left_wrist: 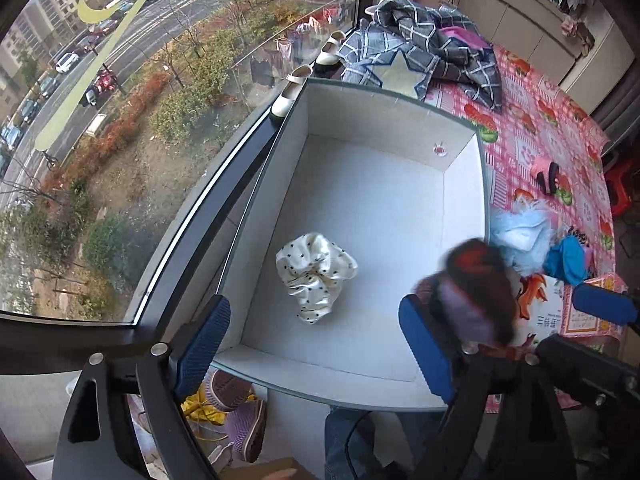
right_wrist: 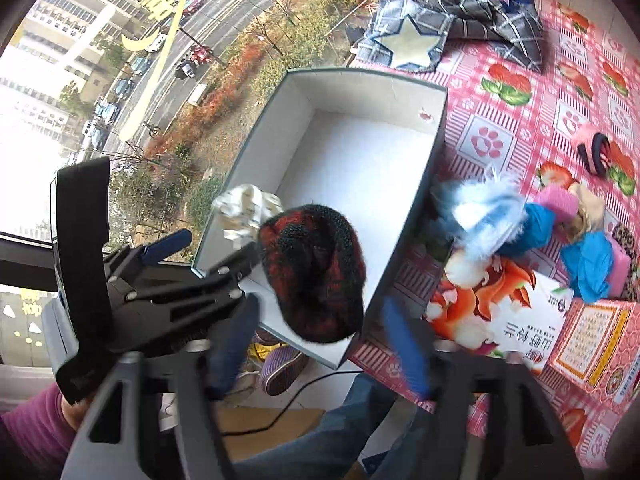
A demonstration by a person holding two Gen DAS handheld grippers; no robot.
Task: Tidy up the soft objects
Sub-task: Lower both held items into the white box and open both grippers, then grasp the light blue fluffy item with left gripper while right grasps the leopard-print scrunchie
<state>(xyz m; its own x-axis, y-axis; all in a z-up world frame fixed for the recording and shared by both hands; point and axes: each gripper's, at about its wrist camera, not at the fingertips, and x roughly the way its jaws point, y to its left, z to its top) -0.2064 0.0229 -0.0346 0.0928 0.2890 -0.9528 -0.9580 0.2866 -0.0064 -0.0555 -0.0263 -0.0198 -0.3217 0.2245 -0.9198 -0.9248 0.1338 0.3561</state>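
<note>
Left wrist view: the left gripper (left_wrist: pixel 316 344) is seen spread wide above the near end of an open white box (left_wrist: pixel 400 116), with nothing between its blue pads. On the box floor, toward the near left, a crumpled cream dotted cloth (left_wrist: pixel 316 276) is found lying free. At the near right corner a blurred red-and-black knitted hat (left_wrist: pixel 476 284) is seen. From the right wrist view, the right gripper (right_wrist: pixel 320 352) is shown with its jaws parted; the hat appears between and beyond its pads, and whether either pad touches it cannot be told. To the right of the box, on the pink checked tablecloth (right_wrist: pixel 520 128), a fluffy pale blue item (right_wrist: pixel 484 212) is found among other soft pieces. A plaid garment (right_wrist: pixel 460 8) is heaped at the far end.
</note>
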